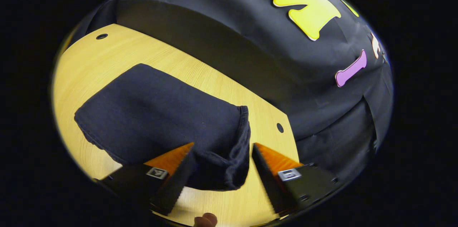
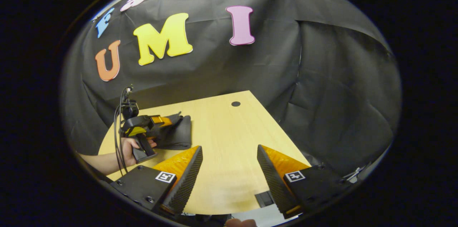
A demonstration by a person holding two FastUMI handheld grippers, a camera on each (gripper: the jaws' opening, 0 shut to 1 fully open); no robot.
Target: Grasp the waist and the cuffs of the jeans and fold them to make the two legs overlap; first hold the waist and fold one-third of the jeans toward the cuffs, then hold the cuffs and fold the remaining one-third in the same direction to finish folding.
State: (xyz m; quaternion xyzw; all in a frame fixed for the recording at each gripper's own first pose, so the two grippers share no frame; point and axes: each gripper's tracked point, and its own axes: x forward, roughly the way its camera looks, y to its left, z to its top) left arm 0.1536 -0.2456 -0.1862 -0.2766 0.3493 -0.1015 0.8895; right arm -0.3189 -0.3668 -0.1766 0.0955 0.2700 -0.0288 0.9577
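We cannot tell from the left gripper view whether the left gripper [image 1: 223, 169] touches the jeans [image 1: 161, 119]: one finger [image 1: 179, 180] covers the near fold, and its tip hides the cloth edge there. The near table [image 1: 229, 205] edge is cut off. In the right gripper view the left gripper [image 2: 171, 119] is too small to judge its jaws (fingertips merge with the dark jeans [image 2: 177, 134]). The arm [image 2: 103, 161] holding it runs out of view.

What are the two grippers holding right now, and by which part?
Nothing is held. The left gripper is open, its fingers either side of a corner of the folded jeans. The right gripper is open over the bare table.
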